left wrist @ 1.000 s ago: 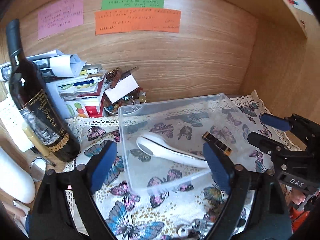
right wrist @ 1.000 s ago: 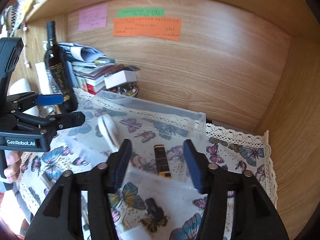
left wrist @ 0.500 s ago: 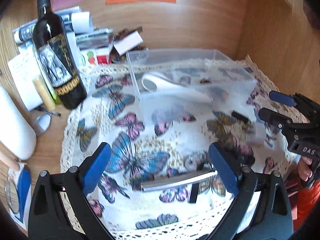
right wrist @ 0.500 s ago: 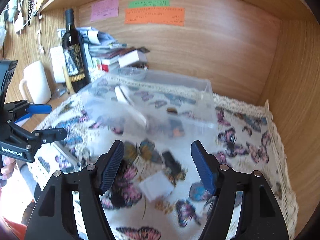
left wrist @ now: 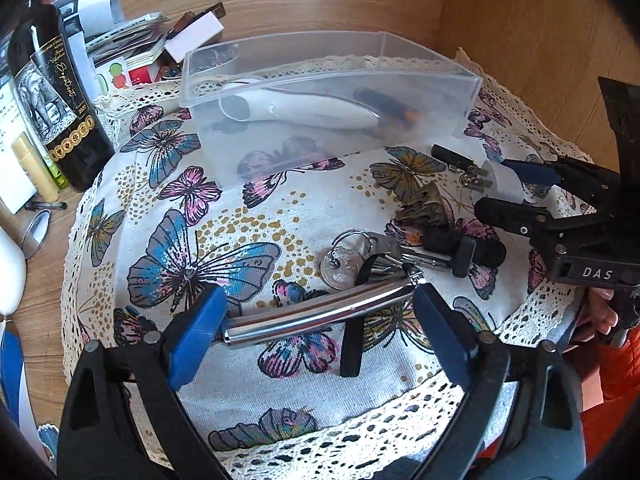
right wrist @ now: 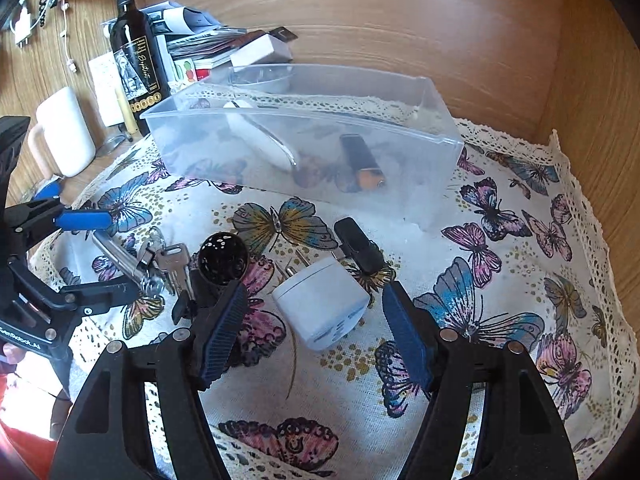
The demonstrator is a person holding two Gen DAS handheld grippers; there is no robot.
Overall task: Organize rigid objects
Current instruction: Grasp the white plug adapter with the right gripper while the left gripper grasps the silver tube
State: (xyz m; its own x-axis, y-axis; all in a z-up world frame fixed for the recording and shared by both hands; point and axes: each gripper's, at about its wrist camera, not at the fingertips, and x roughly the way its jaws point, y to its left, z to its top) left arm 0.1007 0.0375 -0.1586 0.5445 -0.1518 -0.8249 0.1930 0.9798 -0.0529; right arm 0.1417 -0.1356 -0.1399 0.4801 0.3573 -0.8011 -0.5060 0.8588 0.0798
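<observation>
Straddling the white plug adapter [right wrist: 322, 307] on the butterfly cloth [right wrist: 500, 280], the right gripper [right wrist: 312, 332] gapes wide. Stiff, light and smooth-sided, it probably wants squeezing across its flat flanks. Equally wide, the left gripper [left wrist: 318, 326] flanks the slippery chrome bar [left wrist: 316, 314].

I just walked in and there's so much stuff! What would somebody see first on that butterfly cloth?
Probably the clear plastic box at the back of the butterfly cloth, with a white gadget and a black-and-orange lighter lying inside. In front of it, the white plug adapter sits between the fingers of the open right gripper. Further left, a shiny metal bar and keys lie by the open left gripper.
</observation>
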